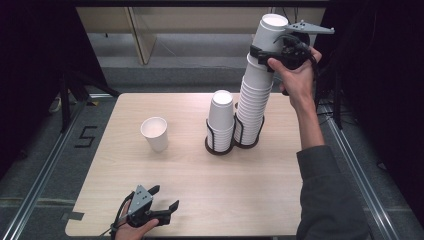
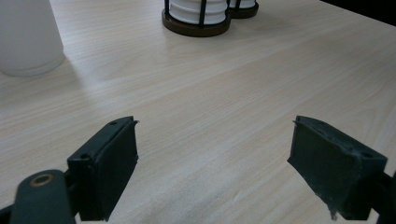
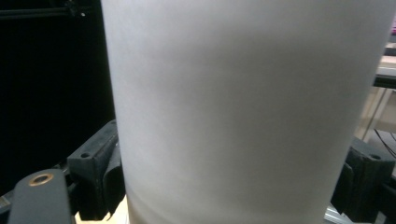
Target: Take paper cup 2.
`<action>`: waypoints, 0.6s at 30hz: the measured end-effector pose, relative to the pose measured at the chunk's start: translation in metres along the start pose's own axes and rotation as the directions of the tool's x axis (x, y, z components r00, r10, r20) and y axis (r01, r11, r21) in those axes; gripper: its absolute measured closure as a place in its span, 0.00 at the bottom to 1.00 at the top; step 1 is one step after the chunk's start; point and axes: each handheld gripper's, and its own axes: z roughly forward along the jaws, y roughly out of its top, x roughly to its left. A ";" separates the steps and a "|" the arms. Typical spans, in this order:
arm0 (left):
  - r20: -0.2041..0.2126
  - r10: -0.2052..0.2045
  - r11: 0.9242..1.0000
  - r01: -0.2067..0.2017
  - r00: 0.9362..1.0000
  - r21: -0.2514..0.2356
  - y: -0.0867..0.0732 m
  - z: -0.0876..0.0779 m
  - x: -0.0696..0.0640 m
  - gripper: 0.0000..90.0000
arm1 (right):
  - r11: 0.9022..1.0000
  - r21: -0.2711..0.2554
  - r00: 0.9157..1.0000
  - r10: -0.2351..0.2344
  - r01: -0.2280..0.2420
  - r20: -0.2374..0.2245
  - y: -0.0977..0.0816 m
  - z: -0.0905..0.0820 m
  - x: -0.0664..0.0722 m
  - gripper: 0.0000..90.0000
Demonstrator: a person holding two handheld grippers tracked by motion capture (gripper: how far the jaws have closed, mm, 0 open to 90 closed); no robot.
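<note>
Left tool (image 1: pixel 162 201) wide, low over near worktop (image 1: pixel 225 195) edge, holding nothing. Single paper cup (image 1: pixel 155 133) upright mid-worktop. Beyond, short cup stack (image 1: pixel 221 117) in holder. Right tool (image 1: pixel 265 52) clamps top cup (image 1: pixel 270 32) above tall stack (image 1: pixel 252 102).

The table (image 1: pixel 200 195) is pale, matt wood-grain laminate, the white cups (image 1: pixel 257 95) look like smooth matt paper, their holders (image 1: pixel 220 145) like dark, thin metal wire on glossy bases, and the gripper pads (image 2: pixel 327 163) like rough black plastic.
</note>
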 end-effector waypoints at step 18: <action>0.006 -0.001 1.000 0.001 1.000 0.010 0.000 0.001 0.002 0.16 | 0.995 -0.103 0.999 -0.008 0.012 0.041 0.029 -0.061 -0.008 0.16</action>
